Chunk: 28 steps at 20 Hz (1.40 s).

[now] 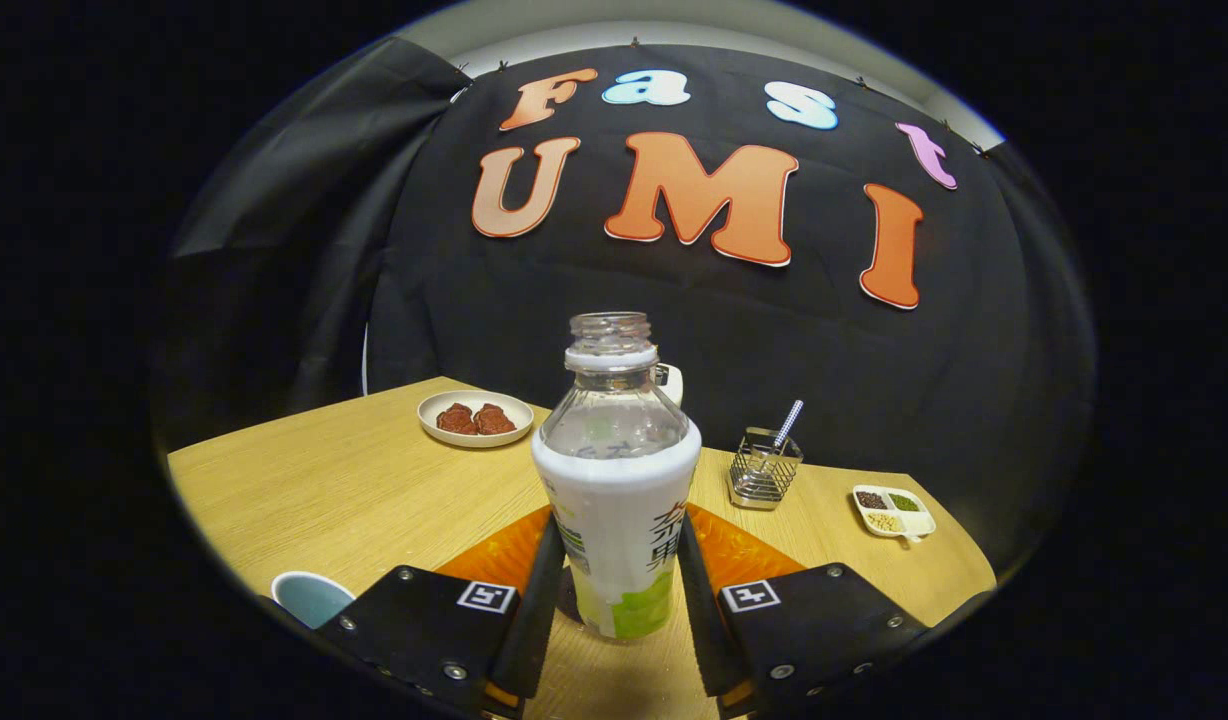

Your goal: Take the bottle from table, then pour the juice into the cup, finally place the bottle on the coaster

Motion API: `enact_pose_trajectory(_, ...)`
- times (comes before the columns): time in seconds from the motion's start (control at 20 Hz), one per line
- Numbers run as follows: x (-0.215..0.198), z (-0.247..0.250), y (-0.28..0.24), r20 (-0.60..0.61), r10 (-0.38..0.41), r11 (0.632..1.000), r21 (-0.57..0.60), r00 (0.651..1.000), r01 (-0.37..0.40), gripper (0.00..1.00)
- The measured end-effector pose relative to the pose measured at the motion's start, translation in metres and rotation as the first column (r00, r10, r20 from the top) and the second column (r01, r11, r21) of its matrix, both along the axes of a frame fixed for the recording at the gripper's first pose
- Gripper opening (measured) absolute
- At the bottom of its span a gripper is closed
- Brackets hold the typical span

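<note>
A clear plastic bottle [619,480] with a white and green label stands upright between my fingers, its cap off and its neck open. My gripper [619,530] is shut on the bottle, one finger pressed against each side of its lower body. An orange coaster [744,550] lies on the wooden table [354,490] just behind the bottle, showing on both sides of it. A light blue cup [309,597] sits to the left of my left finger, near the table's front edge. I cannot tell whether the bottle's base rests on the table or hangs just above it.
A white plate [474,418] with dark red pieces sits at the back left. A wire basket [764,470] holding a striped straw stands beyond the coaster on the right. A small white dish [894,510] of beans lies further right. A white object [671,380] peeks out behind the bottle's neck.
</note>
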<state>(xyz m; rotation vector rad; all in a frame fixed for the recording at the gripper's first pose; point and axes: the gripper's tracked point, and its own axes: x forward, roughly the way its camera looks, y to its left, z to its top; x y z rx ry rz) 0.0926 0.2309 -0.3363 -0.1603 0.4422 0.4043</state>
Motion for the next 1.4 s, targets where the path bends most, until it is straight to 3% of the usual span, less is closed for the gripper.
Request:
enact_pose_trajectory(0.65,0.024,-0.044,0.010,-0.103,-0.048,0.996,0.070,0.993,0.055,0.60)
enact_pose_trajectory(0.8,0.023,-0.042,0.011,-0.103,-0.042,0.996,0.080,0.994,0.050,0.66)
enact_pose_trajectory(0.85,0.023,-0.038,0.009,-0.096,-0.047,0.996,0.076,0.994,0.055,0.67)
enact_pose_trajectory(1.0,0.022,-0.017,0.003,-0.058,-0.059,0.995,0.072,0.997,0.063,0.87)
enact_pose_trajectory(1.1,0.014,0.000,0.000,-0.043,-0.044,0.996,0.075,0.998,0.047,0.93)
enact_pose_trajectory(1.4,-0.018,0.080,-0.027,0.092,-0.046,0.999,0.033,0.995,0.043,0.97)
